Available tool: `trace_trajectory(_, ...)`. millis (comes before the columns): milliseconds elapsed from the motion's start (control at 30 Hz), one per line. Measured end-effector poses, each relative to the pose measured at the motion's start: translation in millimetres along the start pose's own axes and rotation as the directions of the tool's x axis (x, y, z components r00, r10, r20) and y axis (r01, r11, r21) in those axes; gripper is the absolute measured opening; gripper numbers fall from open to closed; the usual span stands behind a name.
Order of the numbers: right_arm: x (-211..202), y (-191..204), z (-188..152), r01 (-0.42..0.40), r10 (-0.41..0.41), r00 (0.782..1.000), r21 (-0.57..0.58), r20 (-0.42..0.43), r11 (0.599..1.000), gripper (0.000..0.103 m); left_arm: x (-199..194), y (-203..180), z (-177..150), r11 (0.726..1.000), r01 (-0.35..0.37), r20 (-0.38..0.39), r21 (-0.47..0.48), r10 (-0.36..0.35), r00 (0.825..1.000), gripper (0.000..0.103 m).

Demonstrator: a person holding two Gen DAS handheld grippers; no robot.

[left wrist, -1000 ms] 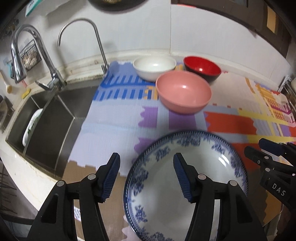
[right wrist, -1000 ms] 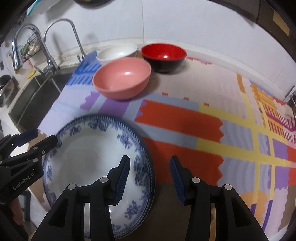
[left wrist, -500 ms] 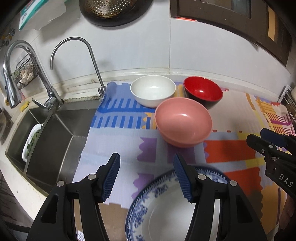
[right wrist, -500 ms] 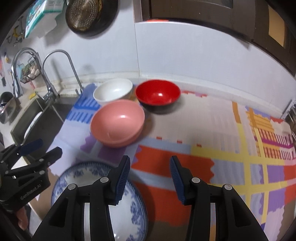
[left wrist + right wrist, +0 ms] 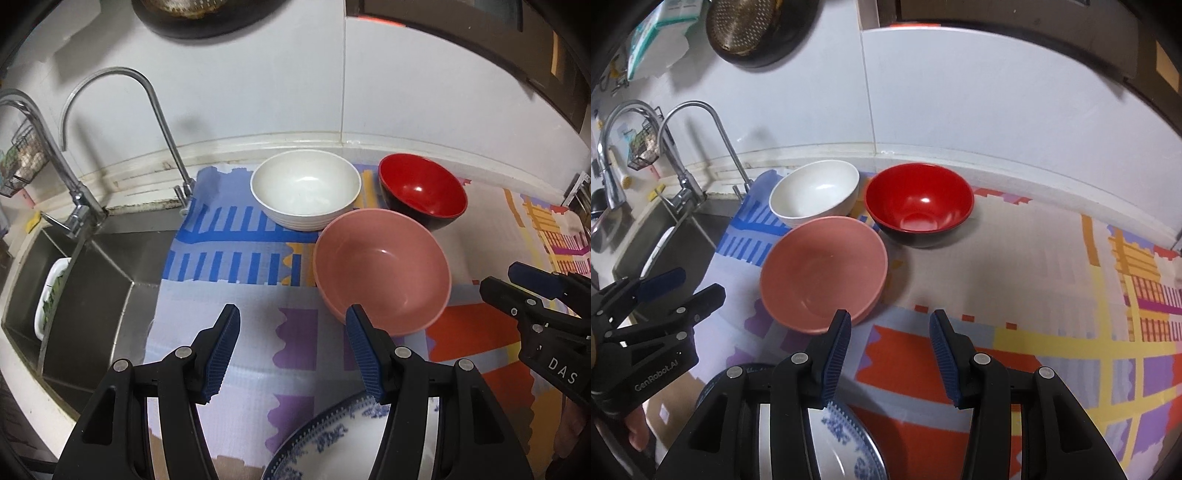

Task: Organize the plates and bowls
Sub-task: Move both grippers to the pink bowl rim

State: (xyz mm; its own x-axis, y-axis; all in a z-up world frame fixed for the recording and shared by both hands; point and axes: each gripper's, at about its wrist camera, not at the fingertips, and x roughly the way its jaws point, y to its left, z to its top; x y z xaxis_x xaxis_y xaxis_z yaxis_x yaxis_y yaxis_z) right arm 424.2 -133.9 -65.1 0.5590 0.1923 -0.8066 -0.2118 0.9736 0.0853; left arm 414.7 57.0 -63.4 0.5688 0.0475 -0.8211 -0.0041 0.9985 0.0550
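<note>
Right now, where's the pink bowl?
On the patterned mat, the pink bowl sits mid-frame in both wrist views, just in front of the white bowl and red bowl, right of the sink.

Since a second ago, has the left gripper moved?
Yes. The left gripper has drawn back from over the blue-patterned plate; the pink bowl and faucet sit lower in view, jaws open.
</note>
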Motion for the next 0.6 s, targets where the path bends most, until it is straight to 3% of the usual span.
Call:
trace_trajectory(433, 47, 0, 19, -0.033, 0.034, 0.998, 0.016, -0.059, 0.999, 0.045, 47, 1, 24, 1.000, -0.009, -0.053, 0.009, 0.009, 0.999, 0.059)
trace_trajectory(600, 64, 0, 22, -0.031, 0.033, 0.996, 0.026, -0.080, 0.999, 0.037, 66, 0, 30, 1.000, 0.002, -0.083, 0.012, -0.001, 0.997, 0.058)
